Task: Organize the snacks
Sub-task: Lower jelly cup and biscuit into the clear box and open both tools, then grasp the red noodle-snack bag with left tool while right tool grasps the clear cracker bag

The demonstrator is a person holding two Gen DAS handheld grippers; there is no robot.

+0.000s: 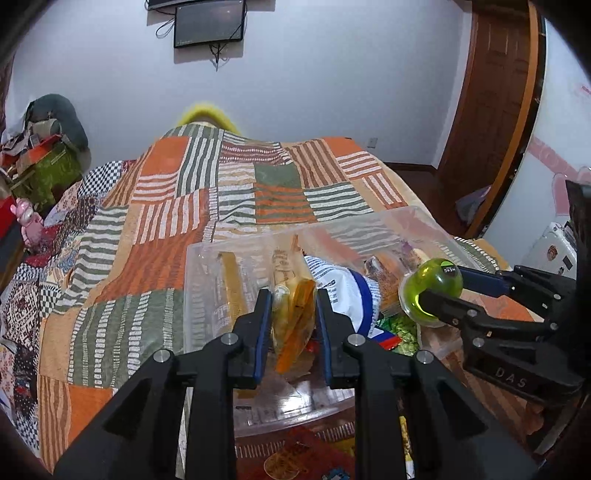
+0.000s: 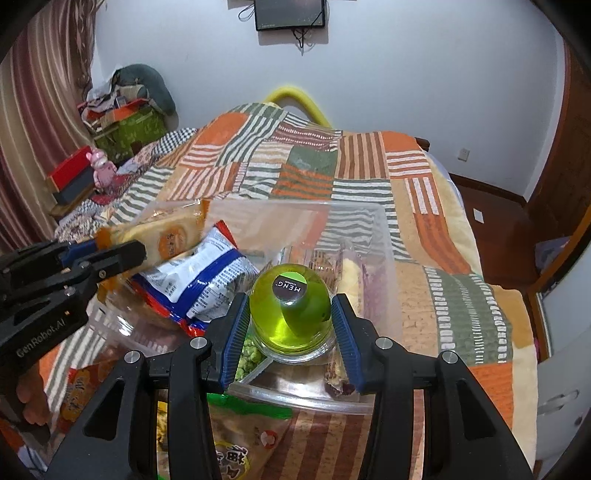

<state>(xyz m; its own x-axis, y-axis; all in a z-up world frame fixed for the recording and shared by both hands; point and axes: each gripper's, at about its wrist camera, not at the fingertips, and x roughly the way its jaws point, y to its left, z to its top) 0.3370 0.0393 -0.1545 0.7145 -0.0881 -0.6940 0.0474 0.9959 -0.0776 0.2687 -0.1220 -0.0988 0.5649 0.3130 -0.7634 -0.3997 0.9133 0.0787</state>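
Fingers (image 2: 345, 328) gripping 1 green jelly cup (image 2: 290, 310), 1 clear bin (image 2: 373, 236)

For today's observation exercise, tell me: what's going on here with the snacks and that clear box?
A person holds a gripper in each hand over a clear plastic box on a patchwork bedspread. The left gripper grips a yellow cracker packet; the right gripper clamps a green jelly cup. A blue-and-white snack bag already lies in the box.

clear bins: 1 (image 2: 373, 229) | green jelly cups: 1 (image 2: 291, 306) | orange-labelled clear packets: 1 (image 1: 293, 314) | blue-and-white bags: 1 (image 2: 199, 280) | green-pea packs: 1 (image 1: 400, 328) | grippers: 2, left (image 1: 293, 317), right (image 2: 291, 328) | wall screens: 1 (image 1: 208, 22)
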